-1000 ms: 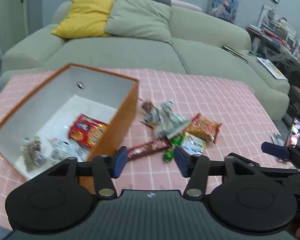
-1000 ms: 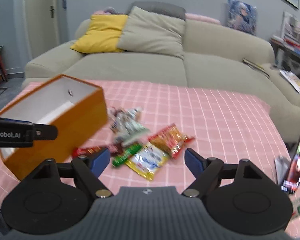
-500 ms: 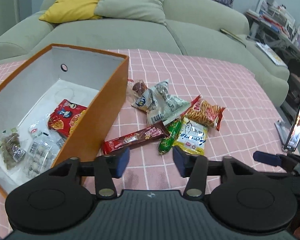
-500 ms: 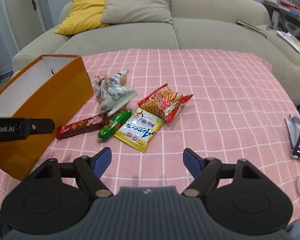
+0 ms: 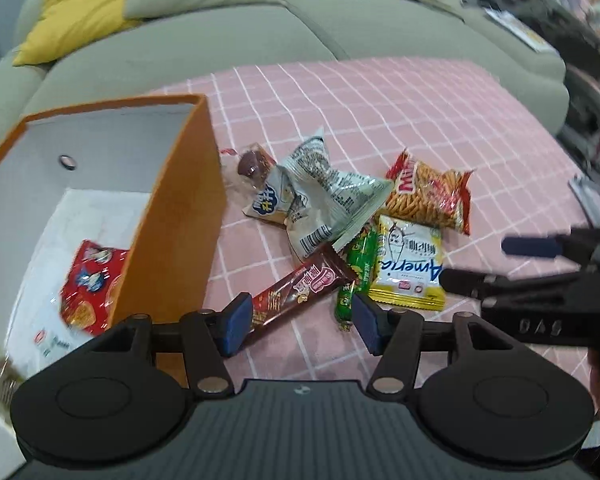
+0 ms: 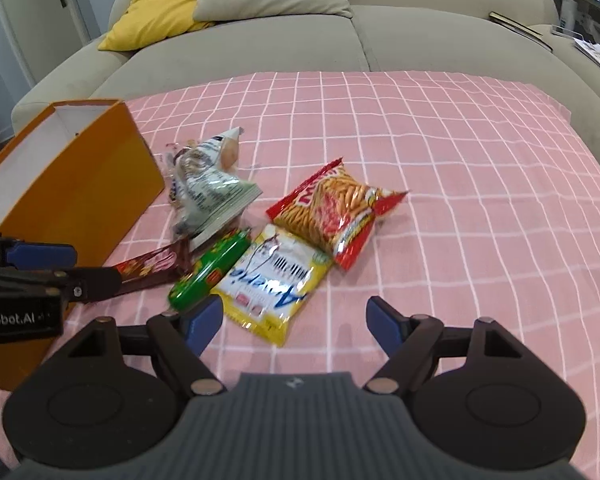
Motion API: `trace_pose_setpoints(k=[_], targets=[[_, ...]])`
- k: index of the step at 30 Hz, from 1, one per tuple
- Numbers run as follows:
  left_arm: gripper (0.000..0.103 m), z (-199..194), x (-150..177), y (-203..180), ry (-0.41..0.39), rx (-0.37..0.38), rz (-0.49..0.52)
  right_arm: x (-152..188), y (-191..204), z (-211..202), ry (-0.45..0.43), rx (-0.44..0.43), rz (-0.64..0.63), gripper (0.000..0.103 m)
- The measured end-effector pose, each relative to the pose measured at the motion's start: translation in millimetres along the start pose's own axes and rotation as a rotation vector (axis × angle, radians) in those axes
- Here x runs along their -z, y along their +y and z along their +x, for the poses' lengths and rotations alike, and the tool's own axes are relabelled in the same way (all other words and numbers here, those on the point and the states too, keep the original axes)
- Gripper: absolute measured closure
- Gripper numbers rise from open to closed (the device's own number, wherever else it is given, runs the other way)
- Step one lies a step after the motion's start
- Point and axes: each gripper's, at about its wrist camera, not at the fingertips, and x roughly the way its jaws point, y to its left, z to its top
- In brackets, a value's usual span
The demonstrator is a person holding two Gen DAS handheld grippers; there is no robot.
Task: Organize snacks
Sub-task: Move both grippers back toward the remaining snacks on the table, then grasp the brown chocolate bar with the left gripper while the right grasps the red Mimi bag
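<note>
At your left stands the open orange cardboard box (image 5: 172, 216) with a red packet inside; bring your left gripper (image 5: 296, 322), whose spread jaws have just been opening with nothing between them, squarely across the long brown chocolate bar wrapper (image 5: 300, 286). Further right, your right gripper (image 6: 296, 322) hangs spread and empty just short of the flat yellow foil sachet (image 6: 276, 280), which probably overlaps the green sausage stick (image 6: 208, 272), so pinch 1 packet only.
</note>
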Motion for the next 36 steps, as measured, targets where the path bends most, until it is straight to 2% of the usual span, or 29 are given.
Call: trace_pose_setpoints(k=[4, 6, 9, 16, 21, 23, 27, 28, 30, 32, 36], targets=[[0.036, 20.7, -7.8, -1.6, 0.071, -0.004, 0.101, -12.7, -0.2, 14.5, -0.003, -0.016, -0.121, 0.025], [0.036, 28.3, -9.6, -7.0, 0.101, -0.018, 0.168, -17.5, 1.9, 19.9, -0.028, 0.007, -0.225, 0.02], [0.036, 39.9, -10.3, -13.9, 0.145, -0.043, 0.246, -26.0, -0.4, 28.0, -0.054, 0.035, -0.342, 0.019], [0.039, 63.1, -15.4, -19.9, 0.214, -0.082, 0.305, -44.0, -8.9, 55.3, -0.054, 0.013, -0.519, 0.021], [0.041, 70.9, -24.3, -9.5, 0.253, -0.05, 0.197, -49.9, -18.2, 71.8, -0.008, -0.026, -0.489, 0.024], [0.045, 71.9, -25.4, -4.8, 0.272, -0.033, 0.132, -48.8, -22.0, 71.3, -0.011, -0.028, -0.466, 0.026], [0.05, 69.2, -22.4, 2.2, 0.283, -0.03, 0.009, -46.1, -29.8, 67.5, -0.013, -0.01, -0.414, 0.038], [0.053, 67.5, -20.4, 4.3, 0.285, -0.029, -0.025, -45.1, -32.3, 65.4, -0.013, -0.01, -0.39, 0.043], [0.059, 62.1, -15.5, 8.5, 0.285, -0.007, -0.108, -42.9, -37.7, 61.0, -0.014, -0.008, -0.34, 0.047], [0.071, 56.4, -8.2, 10.6, 0.285, 0.013, -0.172, -38.5, -42.4, 54.3, -0.009, -0.009, -0.287, 0.05], [0.074, 43.8, 8.7, 9.2, 0.288, 0.039, -0.239, -23.5, -42.2, 33.5, -0.003, -0.002, -0.221, 0.051]])
